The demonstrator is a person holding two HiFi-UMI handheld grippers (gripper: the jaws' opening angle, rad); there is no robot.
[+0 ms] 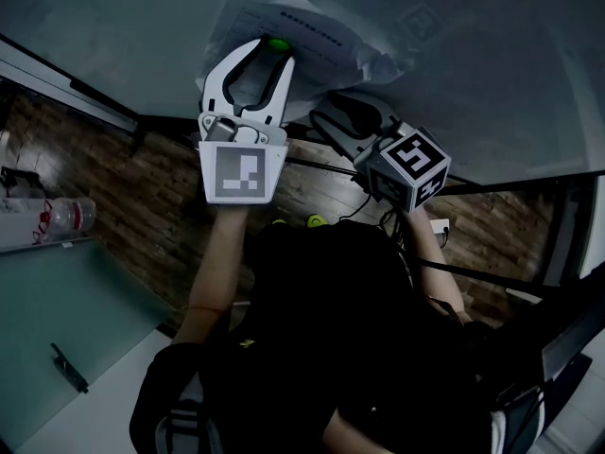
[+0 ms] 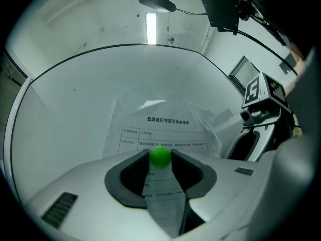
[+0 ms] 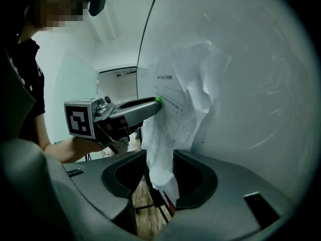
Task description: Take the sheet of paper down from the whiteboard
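Note:
A creased printed sheet of paper (image 1: 301, 19) (image 2: 165, 127) (image 3: 181, 97) hangs on the whiteboard (image 1: 473, 64) (image 2: 75, 109) (image 3: 261, 84). A small green magnet (image 1: 277, 43) (image 2: 160, 156) (image 3: 158, 100) sits on the sheet. My white left gripper (image 1: 272, 53) (image 2: 160, 158) points level at the board, its two pads closed on that magnet. My dark right gripper (image 1: 329, 104) (image 3: 160, 158) comes in from the sheet's side. The sheet's lower corner hangs between its wide jaws, with a gap showing beside the paper, so the pads do not press it.
The whiteboard's frame and stand legs (image 1: 312, 164) run below the board over a wood floor. A plastic bottle (image 1: 66, 214) lies on a glass table (image 1: 57, 310) at the left. A monitor (image 2: 244, 74) stands beyond the board's right edge.

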